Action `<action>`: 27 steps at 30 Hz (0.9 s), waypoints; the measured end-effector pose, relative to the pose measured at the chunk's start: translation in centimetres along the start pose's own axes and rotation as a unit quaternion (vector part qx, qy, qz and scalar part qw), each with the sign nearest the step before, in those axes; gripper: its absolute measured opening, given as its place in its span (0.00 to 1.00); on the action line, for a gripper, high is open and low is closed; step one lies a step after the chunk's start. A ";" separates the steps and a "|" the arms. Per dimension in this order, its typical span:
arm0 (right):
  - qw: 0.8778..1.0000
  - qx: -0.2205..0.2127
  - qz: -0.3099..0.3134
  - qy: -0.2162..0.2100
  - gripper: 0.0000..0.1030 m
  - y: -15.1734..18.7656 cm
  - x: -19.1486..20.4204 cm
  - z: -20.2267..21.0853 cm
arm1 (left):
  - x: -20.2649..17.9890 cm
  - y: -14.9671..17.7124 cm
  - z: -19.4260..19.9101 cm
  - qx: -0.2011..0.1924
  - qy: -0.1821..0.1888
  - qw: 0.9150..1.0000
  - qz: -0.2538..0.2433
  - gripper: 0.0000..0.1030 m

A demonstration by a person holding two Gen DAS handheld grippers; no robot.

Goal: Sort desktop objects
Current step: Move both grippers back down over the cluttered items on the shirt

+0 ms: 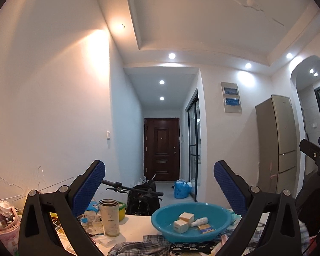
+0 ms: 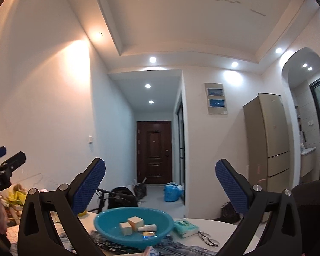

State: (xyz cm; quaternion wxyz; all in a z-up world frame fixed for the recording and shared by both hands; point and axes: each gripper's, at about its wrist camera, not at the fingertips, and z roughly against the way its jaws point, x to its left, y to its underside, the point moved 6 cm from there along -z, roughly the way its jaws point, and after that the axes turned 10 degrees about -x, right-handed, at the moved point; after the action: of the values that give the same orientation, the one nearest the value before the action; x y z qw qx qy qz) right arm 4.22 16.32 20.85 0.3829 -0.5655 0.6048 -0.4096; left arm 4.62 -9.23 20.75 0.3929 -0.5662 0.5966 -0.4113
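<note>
Both grippers, left and right, were spread empty above the basin; we judged sorting partway: boxes inside it, tissues and glasses beside it.

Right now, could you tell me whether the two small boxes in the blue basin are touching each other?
Touching. In the right wrist view, the two small boxes sit corner against side in the blue basin, with no gap visible.

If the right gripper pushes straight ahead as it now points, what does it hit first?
Probably nothing nearby: the open right gripper points level, above the round turquoise plastic basin, toward the hallway and dark brown door. Depth is unclear.
</note>
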 end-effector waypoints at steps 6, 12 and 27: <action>0.997 0.067 -0.025 -0.024 1.00 4.7 0.4 -1.2 | -0.9 4.2 -2.7 0.071 0.021 0.997 0.005 1.00; 0.987 0.154 -0.032 -0.022 1.00 11.1 0.6 -3.5 | -0.9 10.4 -6.1 0.178 0.024 0.983 0.022 1.00; 0.932 0.356 -0.065 -0.006 1.00 24.8 -1.5 -4.7 | -5.2 25.1 -6.5 0.355 0.076 0.931 0.039 1.00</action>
State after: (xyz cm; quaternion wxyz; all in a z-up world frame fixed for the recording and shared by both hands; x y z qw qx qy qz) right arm -9.20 18.68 -0.48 0.5356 -0.4324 0.3790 -0.6184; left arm -10.01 -3.17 -0.46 0.5371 -0.3332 0.4612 -0.6228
